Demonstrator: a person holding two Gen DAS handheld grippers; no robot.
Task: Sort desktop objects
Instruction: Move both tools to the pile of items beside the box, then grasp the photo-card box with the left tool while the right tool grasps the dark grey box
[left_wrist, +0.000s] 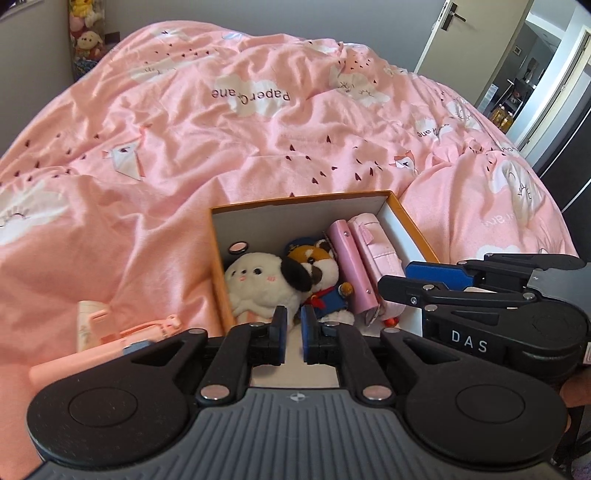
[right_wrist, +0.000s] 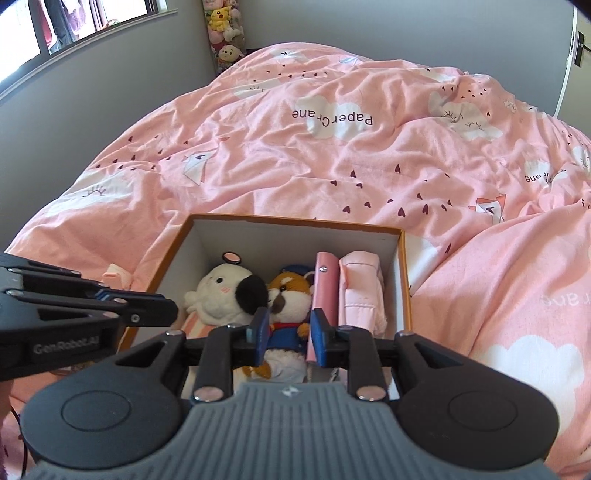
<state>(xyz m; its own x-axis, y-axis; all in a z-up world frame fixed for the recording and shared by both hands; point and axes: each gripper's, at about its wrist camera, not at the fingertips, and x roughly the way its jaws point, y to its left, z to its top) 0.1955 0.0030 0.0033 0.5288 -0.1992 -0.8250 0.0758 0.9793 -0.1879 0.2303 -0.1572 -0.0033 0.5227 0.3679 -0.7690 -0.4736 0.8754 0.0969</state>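
Sorting looks nearly finished: the open orange-rimmed cardboard box (right_wrist: 402, 266) on the pink printed bed quilt (right_wrist: 332, 166) already holds a white plush dog (right_wrist: 221, 291), a brown fox plush in blue (right_wrist: 288, 295), a pink notebook (right_wrist: 325, 288) and a pale pink fabric pouch (right_wrist: 360, 288). The left gripper (left_wrist: 293, 325) shows a narrow empty gap; the right gripper (right_wrist: 288, 332) is partly spread, gripping nothing. Pink plastic items (left_wrist: 110, 328) left of the box probably come next, approached low from their open side. Their shape is cut off, and the box floor is hidden.

Home bedroom: pink duvet (left_wrist: 258, 122), plush toys (right_wrist: 223, 33).
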